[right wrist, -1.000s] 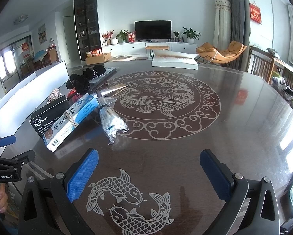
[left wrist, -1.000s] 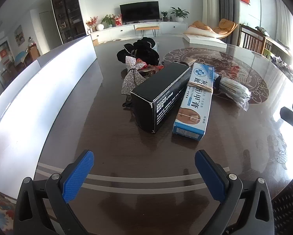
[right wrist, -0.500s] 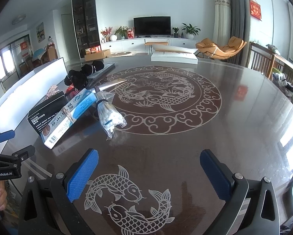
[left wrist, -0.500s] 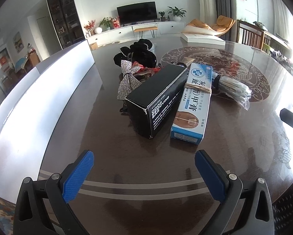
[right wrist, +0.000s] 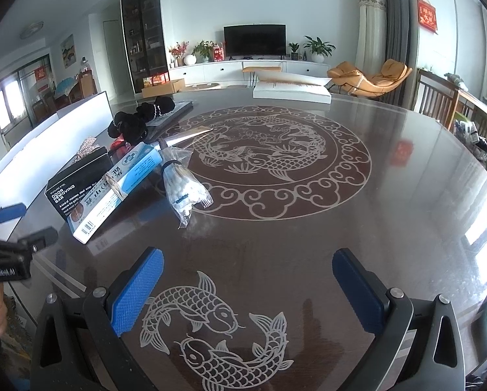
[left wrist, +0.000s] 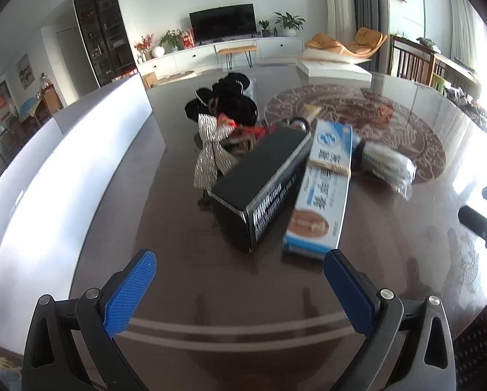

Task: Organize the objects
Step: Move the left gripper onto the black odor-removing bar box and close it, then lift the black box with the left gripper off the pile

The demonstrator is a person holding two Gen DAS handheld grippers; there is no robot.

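Empty, wide-open right claw [right wrist: 246, 288] above table [right wrist: 390, 215]

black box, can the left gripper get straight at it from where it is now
Probably yes. The left gripper has its jaws open, pointing at the near end of the black box with only bare table between. The blue and white carton lying against its right side may crowd one jaw.

Dark table [right wrist: 308, 228] bears black box [left wrist: 263, 182], blue carton [left wrist: 324, 189].

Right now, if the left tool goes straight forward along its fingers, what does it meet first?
Probably the black odor removing bar box, whose near corner lies between the open fingers of the left tool; depth is uncertain.
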